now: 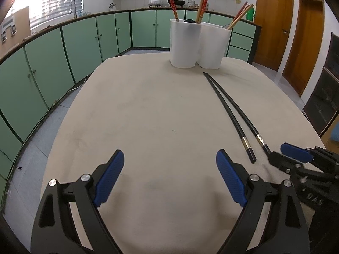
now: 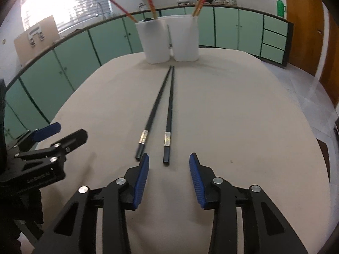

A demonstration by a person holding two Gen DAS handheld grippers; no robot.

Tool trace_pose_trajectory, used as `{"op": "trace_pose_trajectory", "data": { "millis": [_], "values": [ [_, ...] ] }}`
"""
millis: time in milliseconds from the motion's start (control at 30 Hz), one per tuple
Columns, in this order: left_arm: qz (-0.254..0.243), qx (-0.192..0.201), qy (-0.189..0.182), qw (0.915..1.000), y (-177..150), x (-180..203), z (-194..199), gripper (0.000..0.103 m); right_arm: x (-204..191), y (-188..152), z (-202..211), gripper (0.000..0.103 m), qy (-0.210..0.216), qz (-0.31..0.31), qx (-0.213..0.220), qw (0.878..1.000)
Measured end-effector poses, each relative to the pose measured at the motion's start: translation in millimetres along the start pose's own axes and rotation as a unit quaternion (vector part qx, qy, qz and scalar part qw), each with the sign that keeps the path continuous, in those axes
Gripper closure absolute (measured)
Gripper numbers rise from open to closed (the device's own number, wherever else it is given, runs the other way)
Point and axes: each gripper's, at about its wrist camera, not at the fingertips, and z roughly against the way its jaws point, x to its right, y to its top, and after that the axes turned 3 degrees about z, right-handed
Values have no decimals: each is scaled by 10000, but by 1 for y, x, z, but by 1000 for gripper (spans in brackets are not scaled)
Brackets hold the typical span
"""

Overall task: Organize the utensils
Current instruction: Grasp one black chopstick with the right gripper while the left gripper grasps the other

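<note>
Two black chopsticks (image 2: pixel 167 114) with silver bands lie side by side on the beige table, tips toward a white two-part utensil holder (image 2: pixel 169 40); they also show in the left wrist view (image 1: pixel 228 110), right of centre. The holder (image 1: pixel 199 44) holds wooden and red chopsticks (image 1: pixel 203 2). My right gripper (image 2: pixel 169 165) is open, its fingers just short of the thick ends of the black chopsticks. My left gripper (image 1: pixel 170 163) is open and empty over bare table, left of the chopsticks. The right gripper shows at the right edge of the left wrist view (image 1: pixel 281 156).
The round table (image 1: pixel 148 116) is covered with a beige cloth. Green kitchen cabinets (image 1: pixel 84 38) run behind and to the left. Wooden doors (image 1: pixel 273 23) stand at the right. A dark cabinet (image 1: pixel 324 97) stands by the table's right side.
</note>
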Motion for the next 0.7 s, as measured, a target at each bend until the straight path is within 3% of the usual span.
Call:
{"op": "trace_pose_trajectory", "data": {
  "millis": [167, 300, 700],
  "values": [
    [-19, 8, 0, 10000, -1, 1, 1, 17, -1, 2, -9, 74, 8, -53, -45, 10000],
    [22, -30, -36, 10000, -1, 3, 0, 17, 2, 5, -12, 96, 43, -112, -86, 9999],
    [-163, -202, -408, 9988, -5, 40, -5, 17, 28, -2, 7, 97, -267, -428, 150, 9986]
  ]
}}
